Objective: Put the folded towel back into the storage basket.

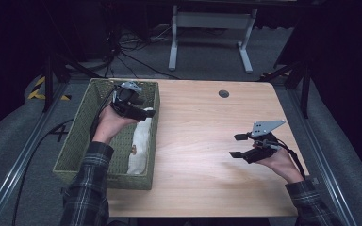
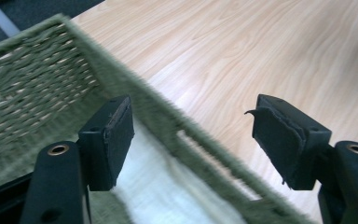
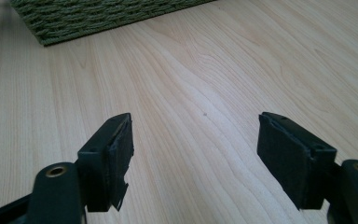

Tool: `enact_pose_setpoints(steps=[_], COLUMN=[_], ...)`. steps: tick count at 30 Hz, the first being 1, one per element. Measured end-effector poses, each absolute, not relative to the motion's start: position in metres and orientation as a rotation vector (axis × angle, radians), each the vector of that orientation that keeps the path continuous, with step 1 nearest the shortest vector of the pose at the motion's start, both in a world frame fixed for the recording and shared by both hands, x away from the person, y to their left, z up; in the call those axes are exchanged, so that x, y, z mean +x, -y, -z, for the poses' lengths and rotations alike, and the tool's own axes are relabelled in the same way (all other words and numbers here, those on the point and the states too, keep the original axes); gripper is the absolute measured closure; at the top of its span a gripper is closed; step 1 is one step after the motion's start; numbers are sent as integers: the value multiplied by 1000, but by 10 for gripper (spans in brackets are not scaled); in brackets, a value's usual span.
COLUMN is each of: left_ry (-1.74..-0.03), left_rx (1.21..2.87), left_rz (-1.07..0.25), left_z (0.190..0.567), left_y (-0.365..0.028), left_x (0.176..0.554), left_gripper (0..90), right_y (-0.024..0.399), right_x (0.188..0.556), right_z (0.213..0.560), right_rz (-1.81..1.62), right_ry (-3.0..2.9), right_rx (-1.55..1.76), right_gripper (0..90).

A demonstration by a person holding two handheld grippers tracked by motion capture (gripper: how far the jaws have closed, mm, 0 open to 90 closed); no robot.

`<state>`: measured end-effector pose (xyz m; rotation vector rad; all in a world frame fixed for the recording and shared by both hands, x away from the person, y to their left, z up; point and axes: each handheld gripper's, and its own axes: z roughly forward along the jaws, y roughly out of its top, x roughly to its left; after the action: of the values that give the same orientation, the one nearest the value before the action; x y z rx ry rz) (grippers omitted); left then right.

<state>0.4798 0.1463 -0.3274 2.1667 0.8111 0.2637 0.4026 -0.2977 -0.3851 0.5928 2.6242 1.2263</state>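
Note:
A green woven basket [image 1: 75, 136] stands on the left part of the wooden table [image 1: 202, 141]. Inside it, along its right wall, lies a white cloth [image 1: 140, 141]. My left gripper [image 1: 145, 106] hovers over the basket's right rim, open. In the left gripper view its jaws [image 2: 193, 140] stand wide apart above the rim [image 2: 168, 116] and the cloth [image 2: 168, 186], with nothing between the pads. My right gripper [image 1: 237, 145] is over the right side of the table, open and pointing left. Its jaws [image 3: 196, 154] frame bare wood, with the basket [image 3: 98, 14] far ahead.
A round cable hole [image 1: 224, 93] sits near the table's far edge. Beyond the table are a white desk frame [image 1: 212, 37] and cables on the grey floor. Metal rails run along both sides of the table.

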Motion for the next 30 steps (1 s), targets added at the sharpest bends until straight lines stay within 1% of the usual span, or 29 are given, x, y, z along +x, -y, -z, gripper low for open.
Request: enact_pose_setpoints(steps=[9,13,14,15,18,23,26,30], left_ry=[-792,-769,-769,-765,-756,-720,-693,-662], left_rx=[2157,2156,2156,2154,2163,2183,2191,2206], left_rz=[-262,-270,-270,-269,-271,-270,-224,-206], left_z=[322,320,320,321,322,326,334,343], left_y=[-118,-97,-97,-87,-78,-54,-35,-21], left_x=[462,451,451,445,440,426,414,407], left_gripper=[255,250,250,249,248,249,249,248], right_y=[313,319,320,321,323,329,334,337], right_x=[400,398,397,395,395,391,389,386], right_z=[385,388,389,389,390,395,401,405], right_rz=[-1233,-1203,-1200,-1190,-1181,-1159,-1149,-1135], right_ry=[-2609,-2604,-2600,-2599,-2596,-2592,-2595,-2596], right_rx=[603,626,630,643,644,672,685,698], right_gripper=[279,279,278,277,277,269,269,268])
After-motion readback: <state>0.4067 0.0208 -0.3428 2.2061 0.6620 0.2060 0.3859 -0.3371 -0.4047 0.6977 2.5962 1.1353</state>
